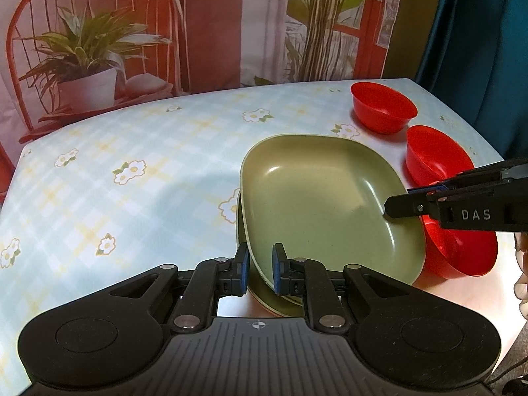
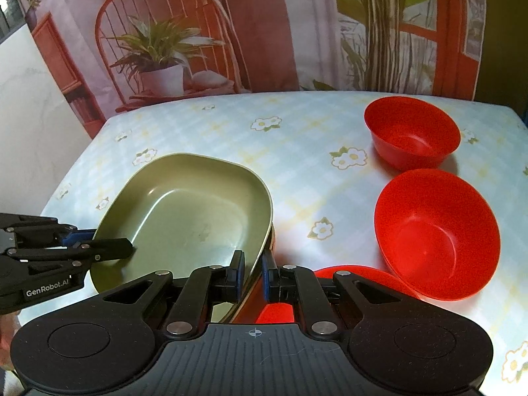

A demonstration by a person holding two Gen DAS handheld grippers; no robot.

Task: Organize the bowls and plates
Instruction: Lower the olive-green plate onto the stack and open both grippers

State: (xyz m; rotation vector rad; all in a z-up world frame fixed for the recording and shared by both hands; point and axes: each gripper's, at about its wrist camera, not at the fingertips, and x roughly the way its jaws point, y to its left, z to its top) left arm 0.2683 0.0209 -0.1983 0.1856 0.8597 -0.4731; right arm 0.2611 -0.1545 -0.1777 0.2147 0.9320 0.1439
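The left gripper point(image 1: 260, 269) and right gripper point(image 2: 253, 275) are each clamped nearly shut on opposite rims of the top green plate point(image 1: 316, 198), tilted over a stack near the table's point(image 1: 132, 151) front edge. If either thin-rim grip slips, or the 2 hands move unevenly, the plate could drop or knock the 3 red bowls point(image 2: 435, 234) beside it toward the right edge.

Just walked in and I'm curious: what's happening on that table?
A person is tidying dishes with two handheld tools. The left tool and the right tool both pinch the rim of the top green plate, on opposite sides, over another green plate. Three red bowls, including the far one, sit unstacked on the flowered tablecloth.
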